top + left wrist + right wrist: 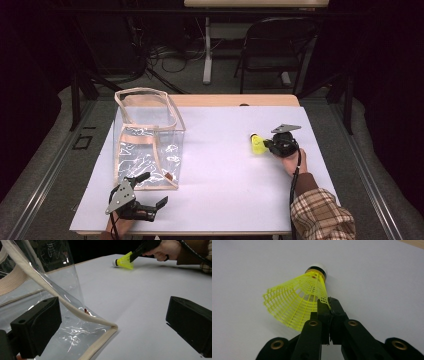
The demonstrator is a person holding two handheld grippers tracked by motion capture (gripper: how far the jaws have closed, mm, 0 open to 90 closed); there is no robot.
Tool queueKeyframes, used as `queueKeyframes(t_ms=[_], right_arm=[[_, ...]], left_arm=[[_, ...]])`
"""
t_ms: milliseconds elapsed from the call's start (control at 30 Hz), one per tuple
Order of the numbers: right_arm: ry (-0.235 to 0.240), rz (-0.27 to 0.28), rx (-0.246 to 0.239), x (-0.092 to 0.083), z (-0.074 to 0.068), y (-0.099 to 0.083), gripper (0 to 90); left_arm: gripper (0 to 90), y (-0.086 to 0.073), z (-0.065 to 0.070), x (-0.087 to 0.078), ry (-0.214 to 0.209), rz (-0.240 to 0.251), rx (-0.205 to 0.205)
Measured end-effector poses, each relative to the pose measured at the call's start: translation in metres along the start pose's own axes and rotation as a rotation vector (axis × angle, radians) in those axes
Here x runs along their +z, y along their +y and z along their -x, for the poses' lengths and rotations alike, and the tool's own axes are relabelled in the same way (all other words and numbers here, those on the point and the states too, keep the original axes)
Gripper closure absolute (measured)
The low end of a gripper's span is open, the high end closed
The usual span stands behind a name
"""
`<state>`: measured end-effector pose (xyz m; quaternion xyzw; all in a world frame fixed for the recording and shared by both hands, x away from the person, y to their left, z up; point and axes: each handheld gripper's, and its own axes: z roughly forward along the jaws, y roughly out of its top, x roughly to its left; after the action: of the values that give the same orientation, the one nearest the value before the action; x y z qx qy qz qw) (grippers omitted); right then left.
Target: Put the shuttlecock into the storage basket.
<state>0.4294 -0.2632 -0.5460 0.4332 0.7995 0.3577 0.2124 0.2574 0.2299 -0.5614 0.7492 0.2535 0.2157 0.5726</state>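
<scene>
Dark floor, cables and a folding chair [277, 42] lie beyond the white table [225, 170], where a clear bag [147, 137] with beige trim stands open-topped at about 10 o'clock. At 3 o'clock the right gripper [267, 144] has its 2 jaws pinched on the skirt rim of a yellow shuttlecock [257, 144], whose long axis runs sideways with the cork pointing toward the bag. The left gripper [152, 192] waits at 7 o'clock, jaws wide and empty, just beside the bag's near corner, so the shuttlecock must likely travel from 3 toward 9 o'clock to reach the bag, well apart from it.
</scene>
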Motion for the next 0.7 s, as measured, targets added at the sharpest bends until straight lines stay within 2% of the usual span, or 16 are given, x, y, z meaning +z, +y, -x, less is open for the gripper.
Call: queueKeyframes(t_ms=[700], right_arm=[[0.022,0.010,-0.028,-0.0090,-0.0058,0.0056,88.8]], left_arm=[[0.0,-0.0002,0.0002,0.0004,-0.002,-0.006,0.003]])
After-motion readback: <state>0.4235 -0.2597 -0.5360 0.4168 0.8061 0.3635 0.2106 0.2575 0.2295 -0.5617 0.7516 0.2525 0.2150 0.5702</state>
